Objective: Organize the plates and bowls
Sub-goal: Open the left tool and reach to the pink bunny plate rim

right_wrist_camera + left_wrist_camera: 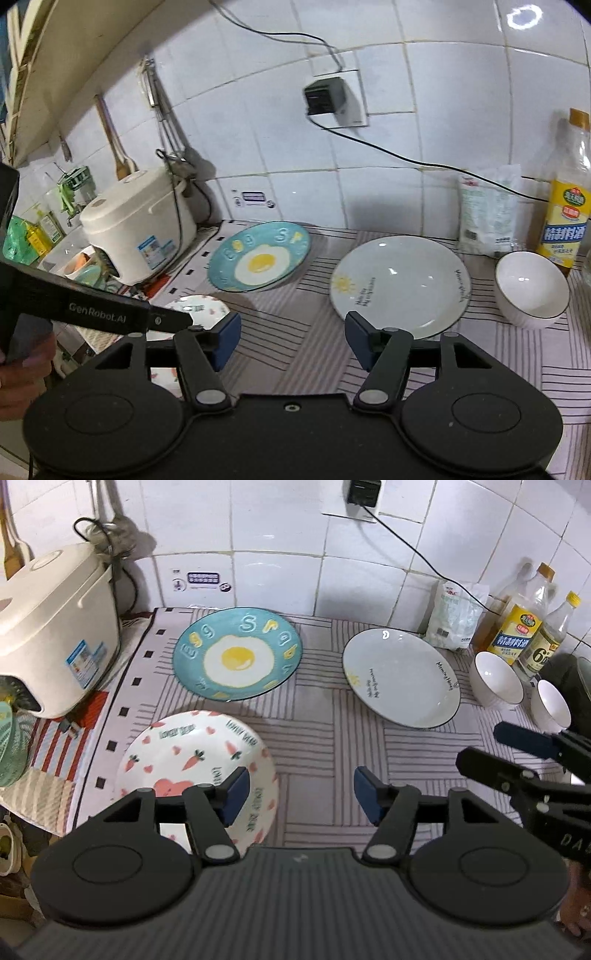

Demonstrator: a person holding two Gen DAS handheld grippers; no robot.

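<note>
Three plates: egg plate [236, 653], carrot plate [192, 764], white sun plate [400, 677]. Two white bowls [496, 679] [552, 705]. Three bottles [517, 627]. One rice cooker [55, 627]. One white bag [456, 614].

My left gripper [297, 794] hangs open, empty, above the mat [325, 738]. Carrot plate [195, 768] at its near left edge; egg plate [238, 653] behind; white plate [400, 677] right.

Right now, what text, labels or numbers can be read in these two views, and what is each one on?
"Egg" and "S": blue plate.
"GenRobot.AI": left gripper body, in the right wrist view.
"6°": clear bottle.
"料酒": yellow-label bottle; the rest of the label is too small.
Script lettering on the white plate and carrot plate: too small to read.
Rice cooker sticker, wall sticker, bag: too blurred.
</note>
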